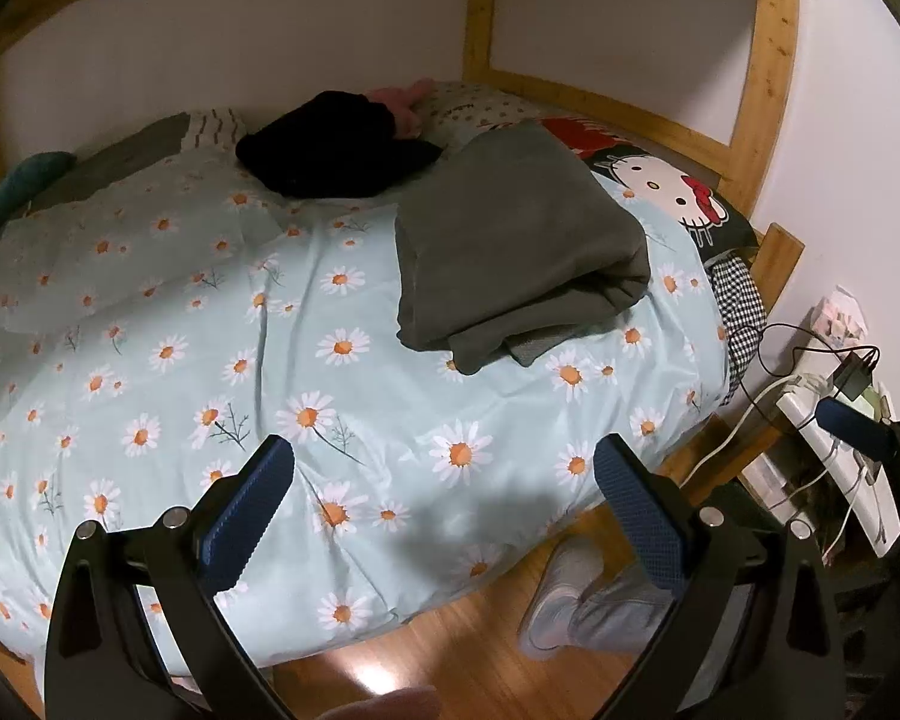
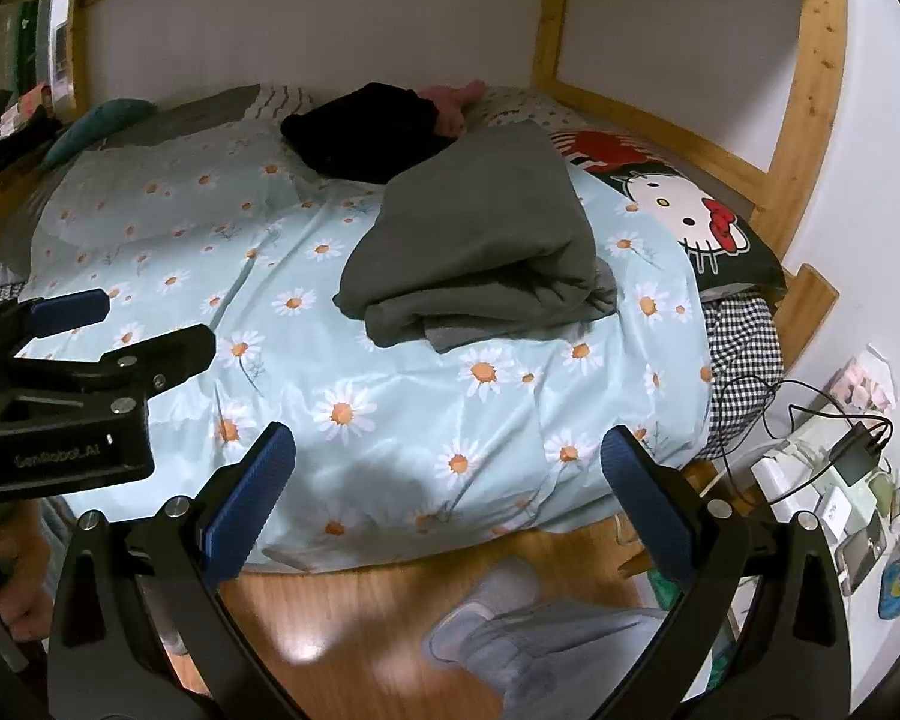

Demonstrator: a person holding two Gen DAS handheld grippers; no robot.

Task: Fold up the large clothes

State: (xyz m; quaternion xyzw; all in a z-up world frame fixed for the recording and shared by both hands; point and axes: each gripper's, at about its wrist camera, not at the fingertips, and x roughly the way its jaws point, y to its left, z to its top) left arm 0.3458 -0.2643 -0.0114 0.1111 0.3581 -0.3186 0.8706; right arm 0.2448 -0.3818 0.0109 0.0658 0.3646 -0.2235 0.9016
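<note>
A dark grey garment (image 1: 513, 246) lies folded into a thick rectangle on the daisy-print bed cover (image 1: 270, 360), toward the right side of the bed; it also shows in the right wrist view (image 2: 480, 246). A black garment (image 1: 336, 144) lies crumpled at the far side near the wall, seen too in the right wrist view (image 2: 366, 129). My left gripper (image 1: 444, 468) is open and empty, held above the near edge of the bed. My right gripper (image 2: 450, 456) is open and empty, also above the near edge. The left gripper's body appears at the left of the right wrist view (image 2: 78, 384).
A Hello Kitty pillow (image 1: 672, 192) and a checked cloth (image 1: 741, 300) lie at the bed's right end. A wooden bed frame (image 1: 768, 60) rises behind. A white side table with chargers and cables (image 1: 834, 396) stands at the right. The person's shoe (image 1: 561, 594) is on the wooden floor.
</note>
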